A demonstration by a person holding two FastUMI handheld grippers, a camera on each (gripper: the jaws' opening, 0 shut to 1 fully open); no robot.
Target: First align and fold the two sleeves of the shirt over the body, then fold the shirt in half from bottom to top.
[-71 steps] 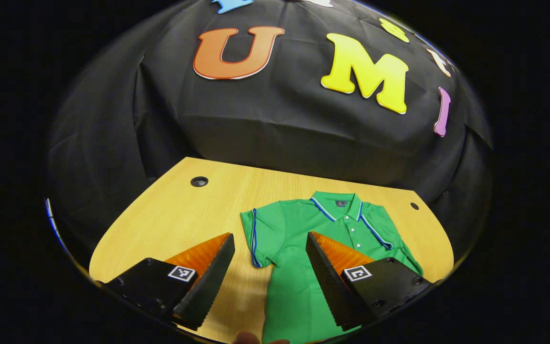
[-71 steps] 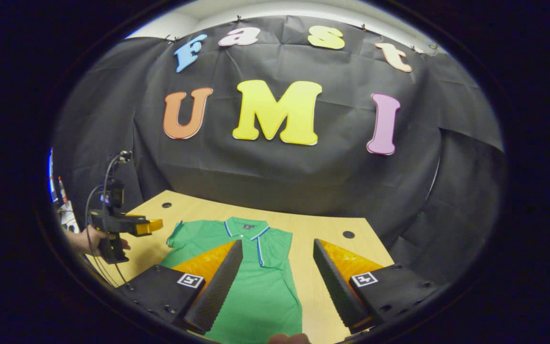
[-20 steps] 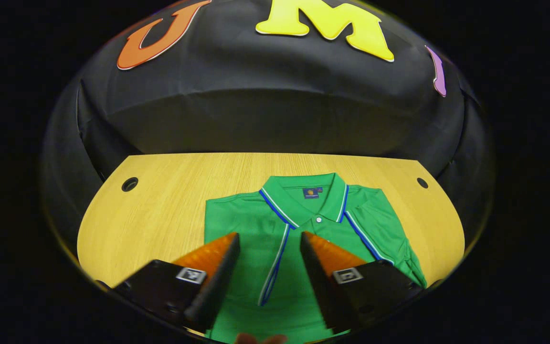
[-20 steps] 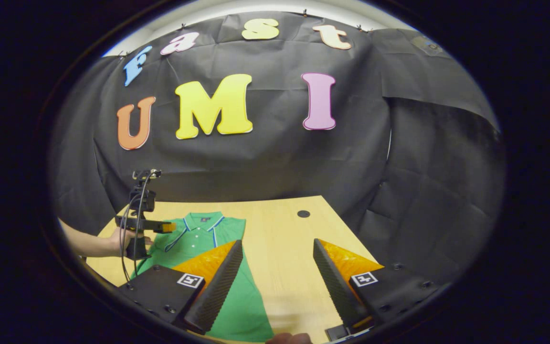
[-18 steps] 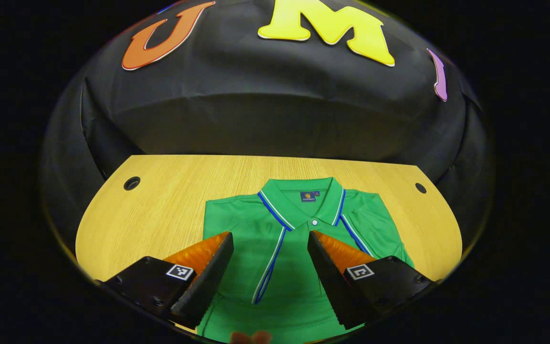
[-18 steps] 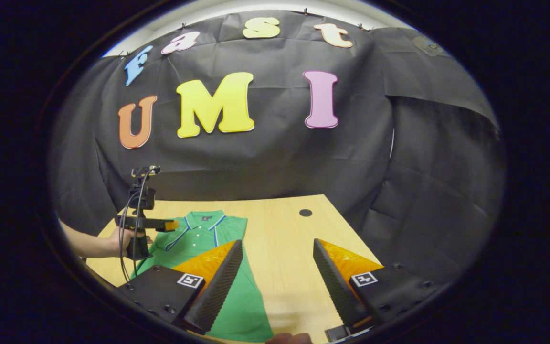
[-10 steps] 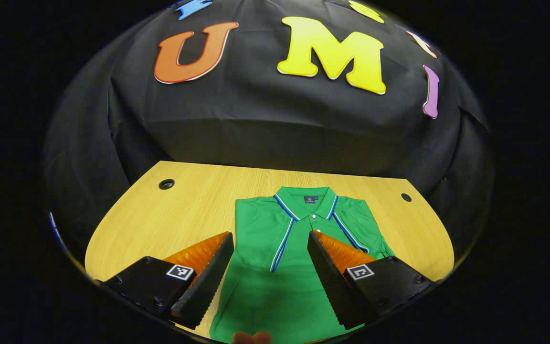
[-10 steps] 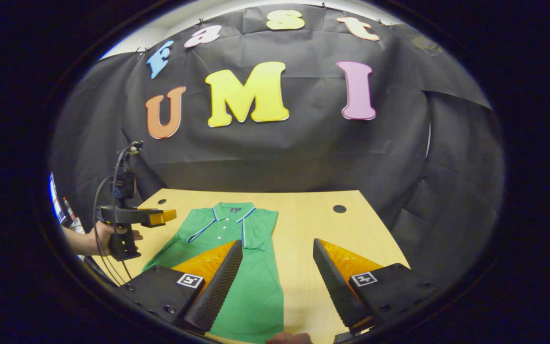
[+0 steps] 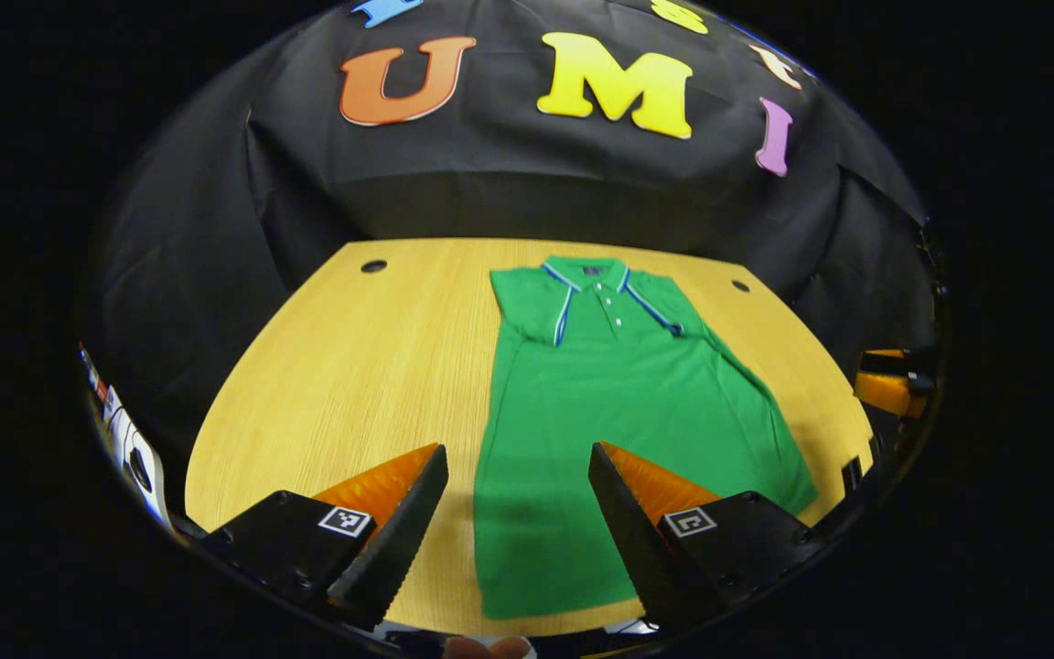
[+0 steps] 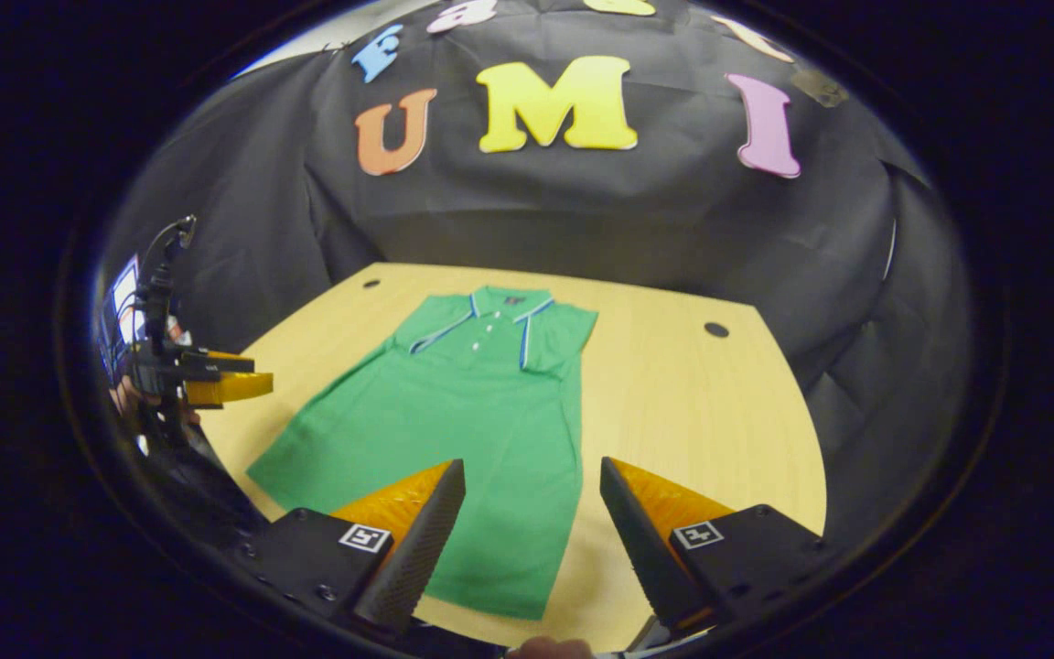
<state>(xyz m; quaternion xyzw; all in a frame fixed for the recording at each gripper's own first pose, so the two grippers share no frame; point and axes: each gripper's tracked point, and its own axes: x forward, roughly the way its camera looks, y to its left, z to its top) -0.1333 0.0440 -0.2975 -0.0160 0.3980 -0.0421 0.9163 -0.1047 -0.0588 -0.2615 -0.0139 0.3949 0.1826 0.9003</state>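
Down the middle of the worktop (image 9: 353, 366) lies the green shirt (image 9: 618, 412), collar toward the far edge by the booth wall, hem at the near edge right under me. Both sleeves look folded in over the body already, so I judge the bottom-to-top fold is next. Its long axis runs straight away from both tools. My left gripper (image 9: 518, 535) hangs wide apart, holding nothing, over the hem's left corner; my right gripper (image 10: 532, 540) gapes likewise, empty, above the hem's right corner. Each hand is nearer its own corner, which suits a two-handed lift. Bare wood either side gives room. The hem sits close to the near edge, so I'd come down carefully there.
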